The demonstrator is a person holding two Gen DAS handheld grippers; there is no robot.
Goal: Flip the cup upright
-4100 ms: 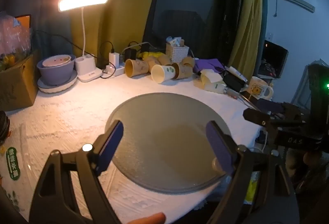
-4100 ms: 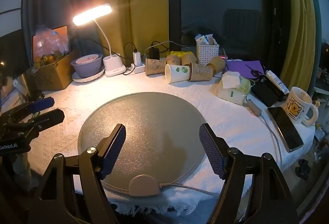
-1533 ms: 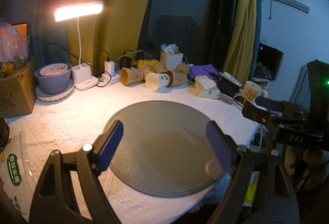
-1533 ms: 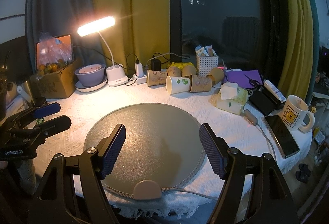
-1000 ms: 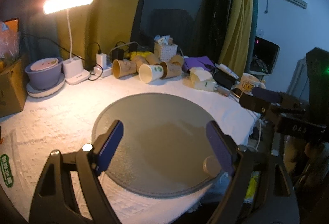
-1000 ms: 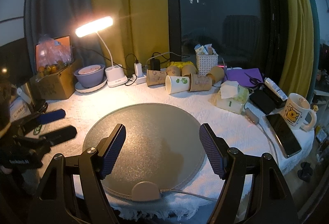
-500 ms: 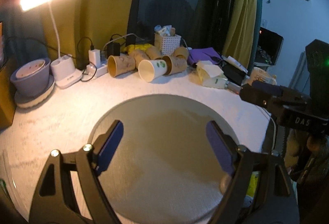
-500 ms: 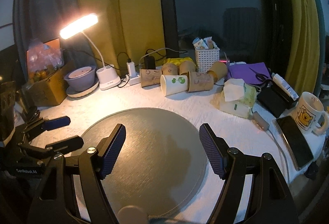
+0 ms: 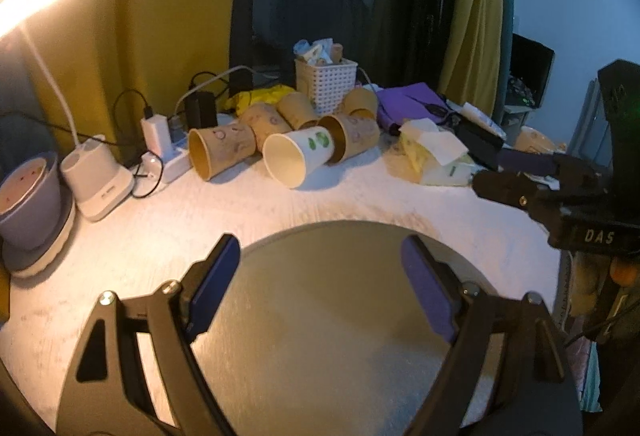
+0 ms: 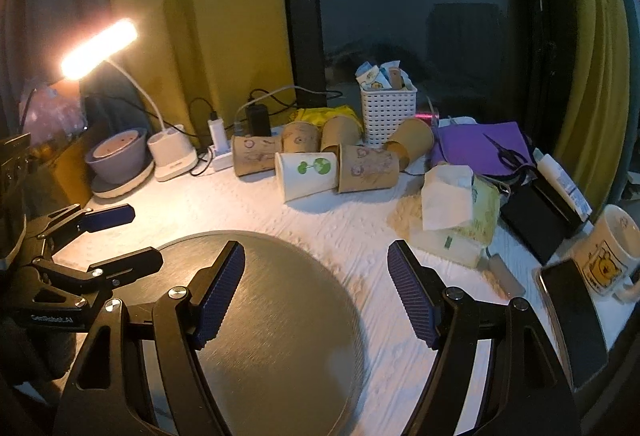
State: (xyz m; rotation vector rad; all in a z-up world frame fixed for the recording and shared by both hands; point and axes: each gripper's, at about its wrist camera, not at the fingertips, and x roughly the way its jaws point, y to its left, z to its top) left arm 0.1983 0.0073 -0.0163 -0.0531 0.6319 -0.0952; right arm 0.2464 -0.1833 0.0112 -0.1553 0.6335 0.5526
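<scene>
White textured tablecloth [image 10: 352, 232] covers the whole surface; items logged near to far.

1. Left gripper [image 9: 320, 288]: fingers spread wide, nothing between them, over the round grey mat [image 9: 340, 316].
2. Right gripper [image 10: 316, 292]: fingers likewise wide apart and empty, over the mat's right edge.
3. Round grey mat: one, nearest me, bare.
4. Right side, mid-distance: one tissue pack [image 10: 456, 212], one phone [image 10: 568, 308], one cartoon mug [image 10: 608, 256], one black box [image 10: 536, 220].
5. White paper cup [image 10: 308, 174] with a green print: one, lying on its side at the front of the cluster beyond the mat, mouth toward the left and near side. I take this as the cup to flip. I judge it light, thin-walled and easy to crush; I would pinch it gently across the body near the middle, or by the rim.
6. Brown paper cups [image 10: 368, 168]: I count five on their sides, touching or just beside the white one; some may be hidden.
7. Far row: one white basket [image 10: 388, 116], one purple cloth [image 10: 480, 148], one desk lamp [image 10: 98, 48], one grey bowl [image 10: 118, 152] on a saucer, chargers and cables.
</scene>
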